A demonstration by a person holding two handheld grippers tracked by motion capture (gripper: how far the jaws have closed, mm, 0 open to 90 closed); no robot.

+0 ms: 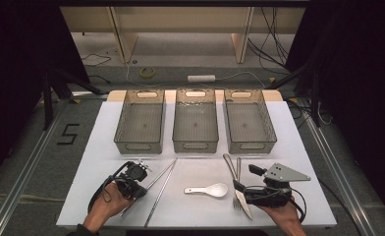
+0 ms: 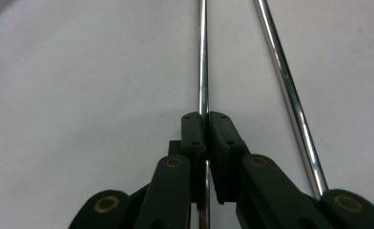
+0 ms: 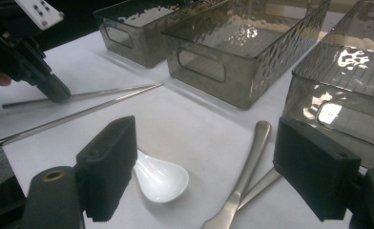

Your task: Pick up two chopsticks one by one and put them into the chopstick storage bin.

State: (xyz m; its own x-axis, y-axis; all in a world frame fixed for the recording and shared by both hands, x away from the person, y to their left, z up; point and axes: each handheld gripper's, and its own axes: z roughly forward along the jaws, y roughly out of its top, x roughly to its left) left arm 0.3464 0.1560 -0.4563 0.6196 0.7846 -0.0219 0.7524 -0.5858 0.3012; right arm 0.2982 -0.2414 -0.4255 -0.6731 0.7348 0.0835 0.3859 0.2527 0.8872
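Two long metal chopsticks lie slanted on the white table sheet [image 1: 200, 211] at front left. My left gripper [image 1: 140, 187] is shut on the left chopstick [image 2: 202, 57]; its pads [image 2: 194, 133] pinch the rod partway along, low over the sheet. The other chopstick [image 2: 285, 81] lies free just to the right of the jaws. My right gripper [image 1: 243, 179] stands wide open at front right, over a metal knife [image 1: 228, 163] and fork [image 1: 238, 167]. In the right gripper view [image 3: 211, 143] the knife handle [image 3: 249, 157] lies between the jaws and a white ceramic spoon [image 3: 159, 179] sits by the left jaw.
Three smoky clear plastic baskets stand in a row behind the cutlery: left [image 1: 137, 146], middle [image 1: 195, 146] and right [image 1: 252, 146], all with nothing in them. The white spoon [image 1: 207, 190] lies mid-table between my two hands. Dark floor and cables surround the table.
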